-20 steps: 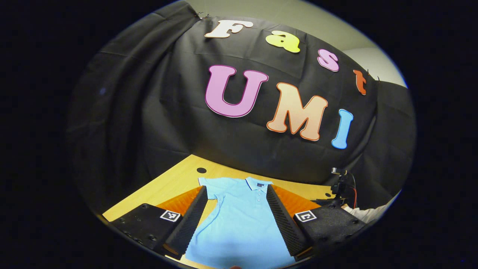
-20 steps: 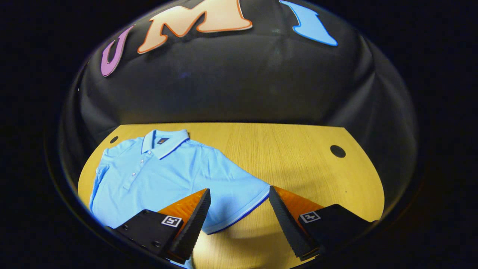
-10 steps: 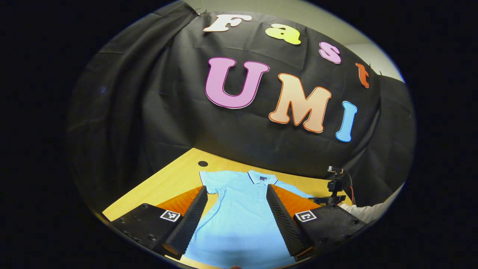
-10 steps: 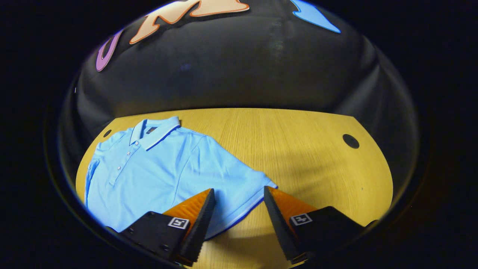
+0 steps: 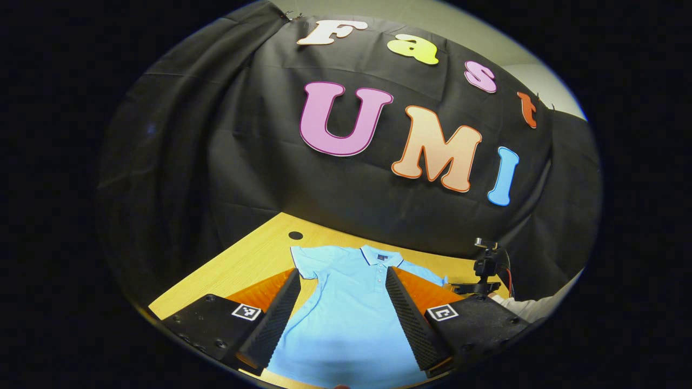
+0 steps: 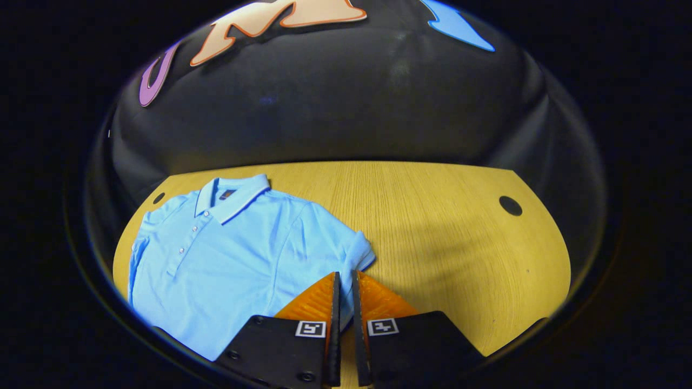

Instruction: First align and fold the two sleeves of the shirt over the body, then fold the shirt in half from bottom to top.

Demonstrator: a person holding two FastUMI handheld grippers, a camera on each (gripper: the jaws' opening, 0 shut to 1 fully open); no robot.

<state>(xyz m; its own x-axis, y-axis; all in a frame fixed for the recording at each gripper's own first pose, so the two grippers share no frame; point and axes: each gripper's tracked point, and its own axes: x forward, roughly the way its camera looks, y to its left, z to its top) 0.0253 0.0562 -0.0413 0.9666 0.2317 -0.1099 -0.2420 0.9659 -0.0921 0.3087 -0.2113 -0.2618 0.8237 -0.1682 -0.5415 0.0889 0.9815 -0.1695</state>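
A light blue knit polo shirt point(image 6: 227, 254) lies flat and face up on the wood-grain table point(image 6: 432, 227), its ribbed collar point(image 6: 232, 195) edged with a dark stripe and its placket set with small buttons. The right gripper point(image 6: 344, 281) has its jaws nearly together, pinched on the bunched hem of the short sleeve point(image 6: 357, 253) just ahead of them. The left gripper point(image 5: 341, 281) holds its ridged, wedge-shaped jaws wide apart, with the shirt body between and below them.
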